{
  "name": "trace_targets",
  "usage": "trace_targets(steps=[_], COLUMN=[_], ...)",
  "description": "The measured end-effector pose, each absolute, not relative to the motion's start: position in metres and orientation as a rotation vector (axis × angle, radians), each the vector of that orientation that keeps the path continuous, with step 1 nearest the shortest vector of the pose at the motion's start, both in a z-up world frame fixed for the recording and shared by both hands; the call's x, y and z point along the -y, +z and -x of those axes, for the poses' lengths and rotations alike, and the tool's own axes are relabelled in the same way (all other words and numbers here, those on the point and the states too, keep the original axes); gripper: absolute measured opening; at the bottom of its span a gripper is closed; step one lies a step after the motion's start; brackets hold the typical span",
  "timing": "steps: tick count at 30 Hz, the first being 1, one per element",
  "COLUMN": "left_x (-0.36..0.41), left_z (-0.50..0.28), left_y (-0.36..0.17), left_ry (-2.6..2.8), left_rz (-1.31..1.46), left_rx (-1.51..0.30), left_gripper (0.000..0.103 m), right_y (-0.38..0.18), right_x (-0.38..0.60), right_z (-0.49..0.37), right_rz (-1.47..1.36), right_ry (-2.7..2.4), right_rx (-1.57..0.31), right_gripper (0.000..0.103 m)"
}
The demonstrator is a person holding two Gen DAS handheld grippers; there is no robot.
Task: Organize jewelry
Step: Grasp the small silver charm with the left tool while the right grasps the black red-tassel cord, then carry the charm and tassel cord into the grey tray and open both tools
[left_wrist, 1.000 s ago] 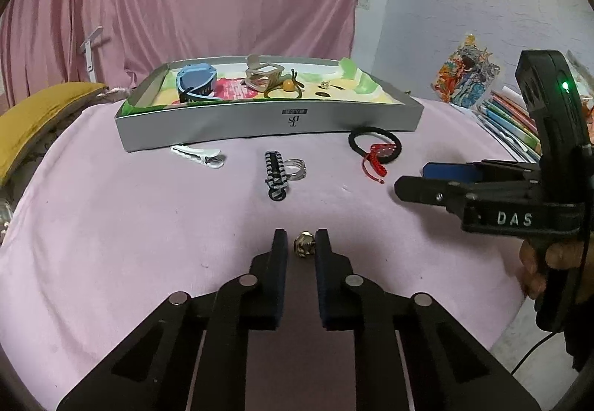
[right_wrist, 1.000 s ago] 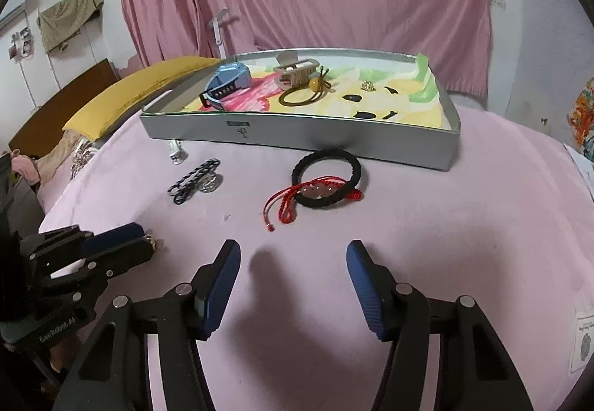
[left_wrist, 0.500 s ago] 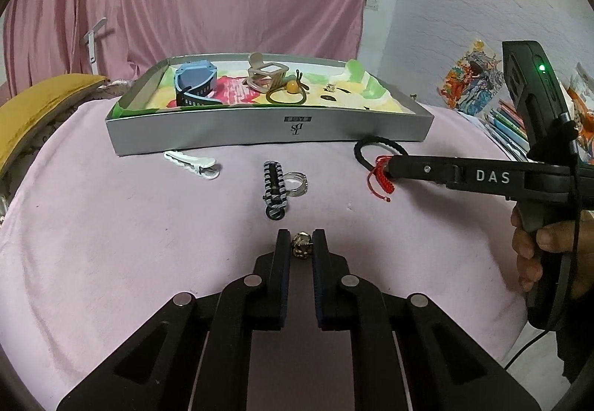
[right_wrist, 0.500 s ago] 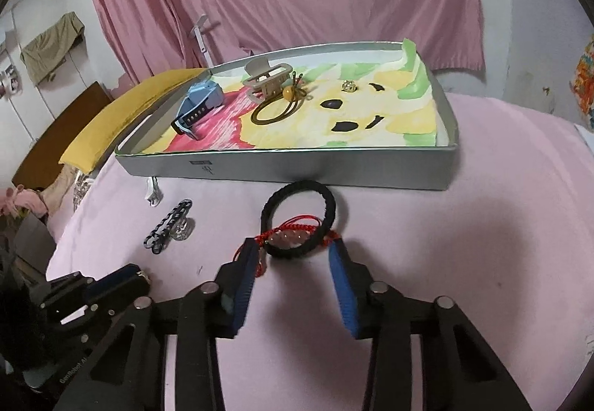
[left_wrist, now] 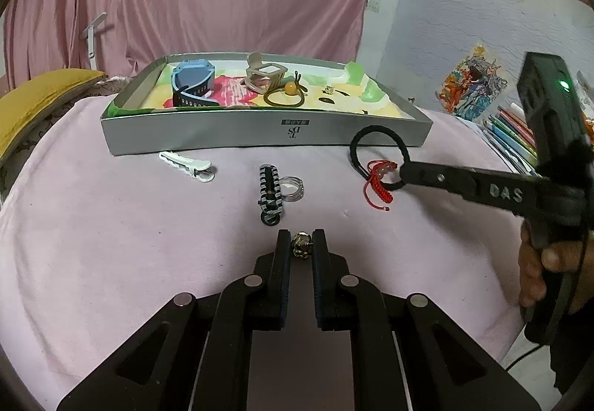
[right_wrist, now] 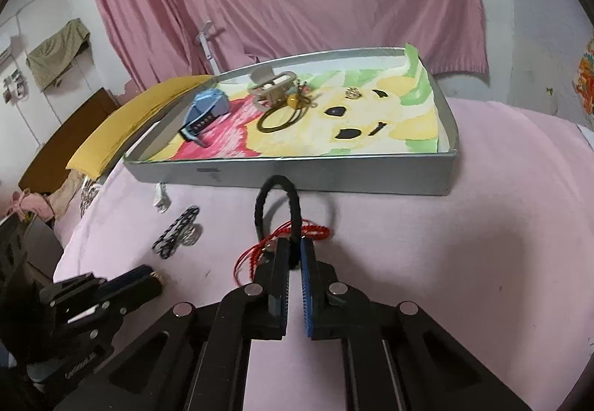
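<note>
the right claw [right_wrist: 293, 257] is pinched shut on the round black cloth hair band [right_wrist: 276, 208], which stands up on the pink tabletop [right_wrist: 464, 244] just in front of the flat grey box [right_wrist: 297, 179], with a red string bracelet [right_wrist: 300, 231] tangled at it. the left claw [left_wrist: 301, 248] is squeezed on a tiny gold bead charm [left_wrist: 301, 244], low over the cloth. i think the next move is to lift both over the box wall and drop them inside, and the red string may come along; a white hair clip [left_wrist: 187, 166], a striped black and white band [left_wrist: 270, 193] and a silver ring [left_wrist: 291, 188] wait outside.
</note>
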State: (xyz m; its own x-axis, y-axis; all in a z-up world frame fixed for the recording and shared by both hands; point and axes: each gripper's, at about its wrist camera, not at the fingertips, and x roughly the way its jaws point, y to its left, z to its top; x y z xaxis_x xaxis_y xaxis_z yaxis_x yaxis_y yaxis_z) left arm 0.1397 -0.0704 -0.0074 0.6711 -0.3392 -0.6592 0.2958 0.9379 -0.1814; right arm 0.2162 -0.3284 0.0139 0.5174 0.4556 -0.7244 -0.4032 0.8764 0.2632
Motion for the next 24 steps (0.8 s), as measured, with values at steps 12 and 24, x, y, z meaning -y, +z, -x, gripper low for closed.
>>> trace_targets(steps=[12, 24], left_x=[0.071, 0.068], left_z=[-0.127, -0.112], left_y=[0.001, 0.02], left_ry=[-0.356, -0.353], left_rz=[0.075, 0.089], left_rx=[-0.693, -0.63], left_gripper=[0.008, 0.008], right_y=[0.025, 0.059], right_x=[0.321, 0.318], right_z=[-0.176, -0.159], right_rz=[-0.047, -0.05], right_ry=[0.571, 0.592], right_rx=[-0.828, -0.719], right_gripper=[0.006, 0.006])
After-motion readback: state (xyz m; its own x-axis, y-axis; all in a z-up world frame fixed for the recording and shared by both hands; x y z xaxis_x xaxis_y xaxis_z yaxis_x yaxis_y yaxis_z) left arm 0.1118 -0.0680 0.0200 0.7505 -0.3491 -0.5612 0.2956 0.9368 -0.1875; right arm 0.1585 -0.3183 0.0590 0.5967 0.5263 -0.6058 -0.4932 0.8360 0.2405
